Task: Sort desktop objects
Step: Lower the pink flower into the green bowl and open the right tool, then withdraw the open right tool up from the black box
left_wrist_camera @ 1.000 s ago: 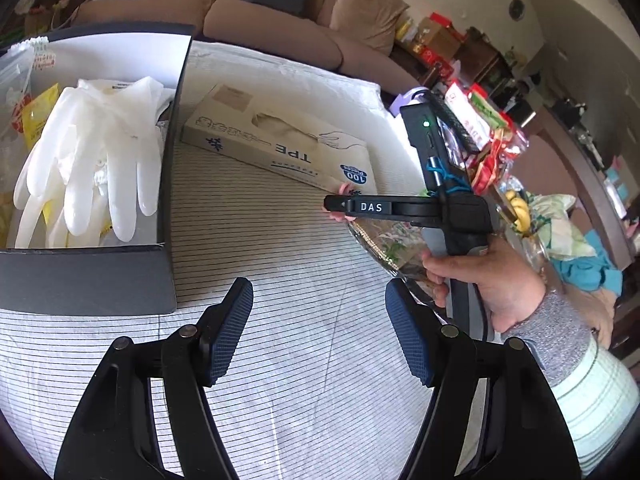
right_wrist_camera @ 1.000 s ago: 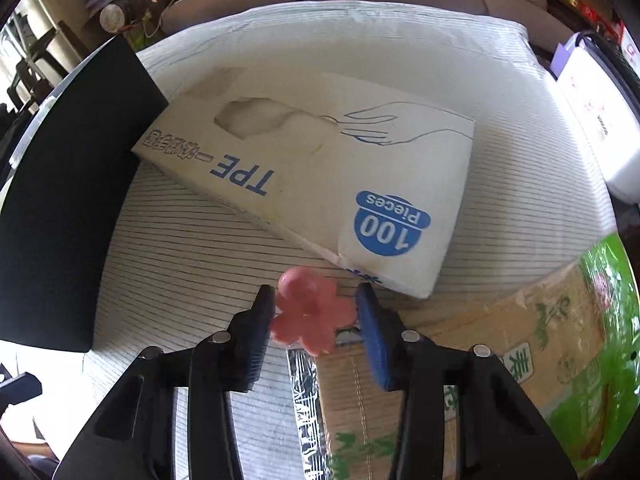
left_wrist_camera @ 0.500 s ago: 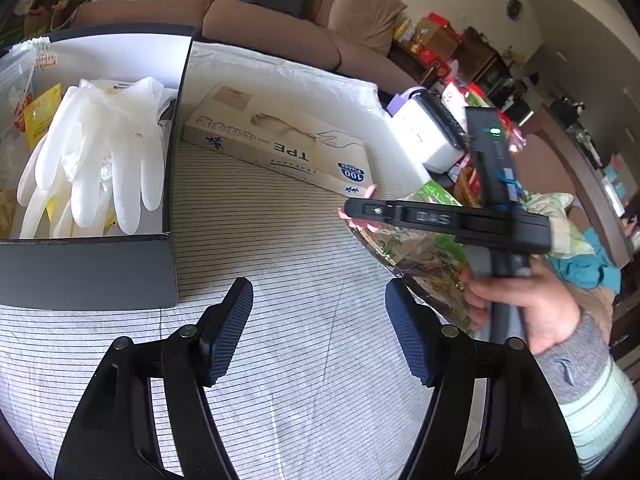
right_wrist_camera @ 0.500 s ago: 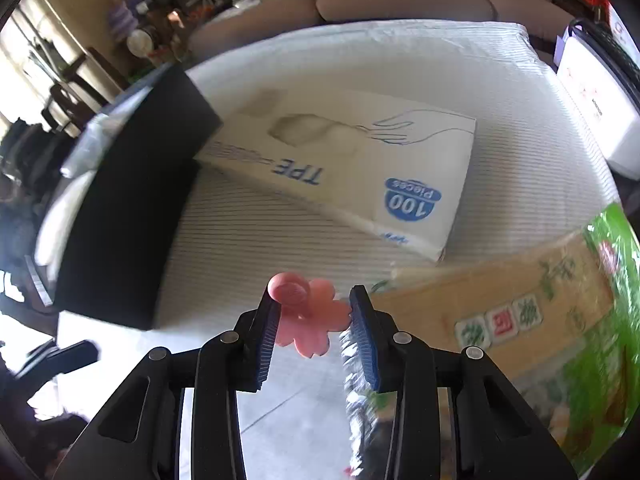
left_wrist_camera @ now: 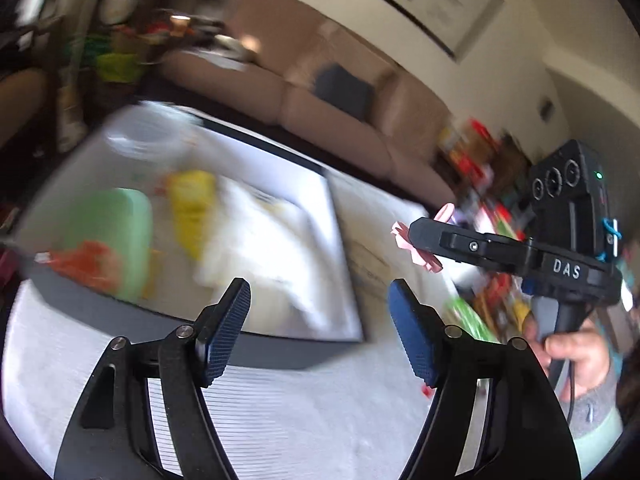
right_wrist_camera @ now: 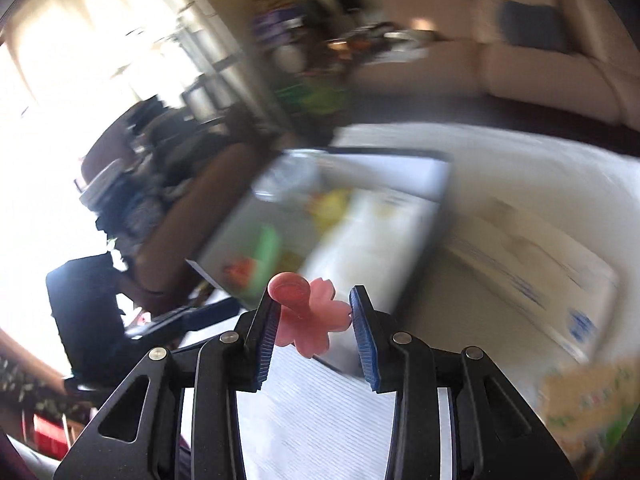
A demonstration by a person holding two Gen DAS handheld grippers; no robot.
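My right gripper [right_wrist_camera: 314, 316] is shut on a pink flower-shaped piece [right_wrist_camera: 310, 314] and holds it in the air above the striped cloth, pointing toward the dark storage box [right_wrist_camera: 434, 216]. In the left wrist view the right gripper [left_wrist_camera: 416, 240] with the pink flower piece [left_wrist_camera: 402, 232] hangs just right of the box [left_wrist_camera: 280, 350]. My left gripper [left_wrist_camera: 320, 320] is open and empty, low over the cloth in front of the box. The box holds white gloves [left_wrist_camera: 272, 232], a yellow pack [left_wrist_camera: 192, 204] and a green item [left_wrist_camera: 116, 232]. Both views are blurred.
A white glove carton [right_wrist_camera: 532, 260] lies right of the box. A green and tan snack bag [right_wrist_camera: 580, 404] lies at the right edge of the table [left_wrist_camera: 280, 420]. A sofa [left_wrist_camera: 320, 112] stands behind, with clutter on the right.
My right gripper has lifted the pink flower piece off the table and swung left toward the box. My left gripper has tilted up and shifted left, so more of the box shows.
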